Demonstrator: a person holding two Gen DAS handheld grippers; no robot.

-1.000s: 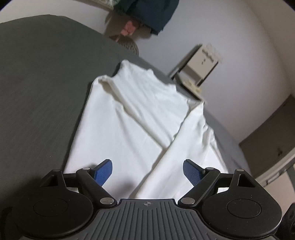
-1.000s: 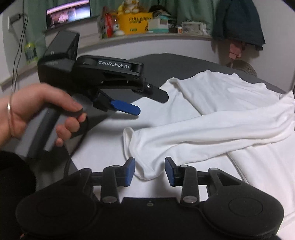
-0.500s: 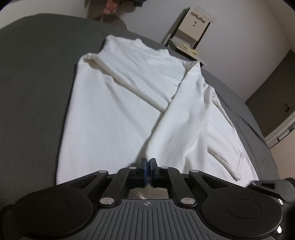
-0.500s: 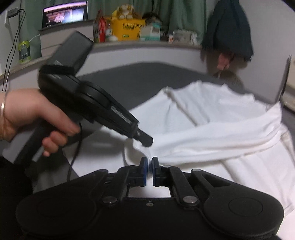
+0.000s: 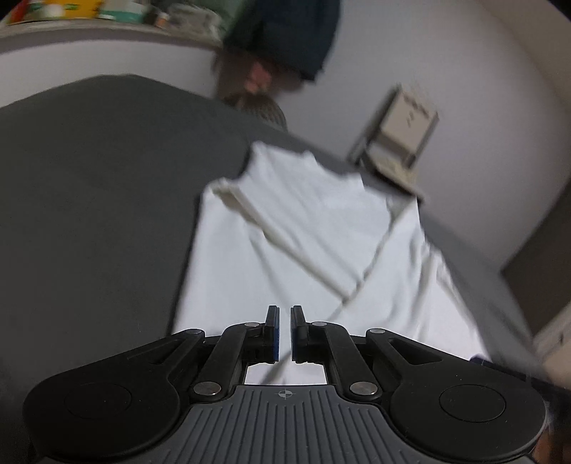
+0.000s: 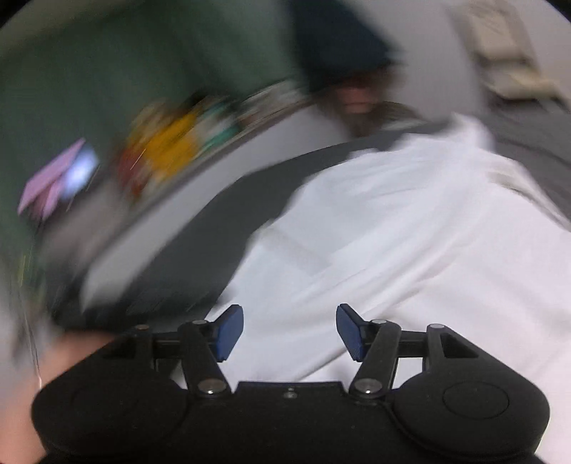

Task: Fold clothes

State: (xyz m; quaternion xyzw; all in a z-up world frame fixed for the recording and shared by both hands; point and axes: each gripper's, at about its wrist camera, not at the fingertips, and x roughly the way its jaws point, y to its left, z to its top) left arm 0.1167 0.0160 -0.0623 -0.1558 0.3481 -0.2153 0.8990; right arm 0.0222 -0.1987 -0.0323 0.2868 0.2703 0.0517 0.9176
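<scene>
- The left tongs (image 5: 282,314) are closed to a thin slit, the two blue pads almost meeting. They sit low over the near edge of the white shirt (image 5: 303,232); I cannot tell whether cloth is nipped between them.
- The right tongs (image 6: 289,317) stand about half open, their jaws having just been opening. Nothing is gripped; white cloth shows only behind the gap.
- The shirt (image 6: 410,232) lies spread on the grey bed (image 5: 100,171), its collar end away from the left tongs. One long sleeve (image 5: 385,257) is folded slantwise across the body, running down towards the left tongs.
- In the right wrist view the shirt fills the right half and the bed (image 6: 228,214) shows to the left of it; this whole view is heavily smeared.
- Beyond the bed, a dark garment (image 5: 285,32) hangs against the pale wall, with a beige rack-like object (image 5: 403,139) to its right.
- A blurred yellow box (image 6: 167,142) sits on a ledge behind the bed.
</scene>
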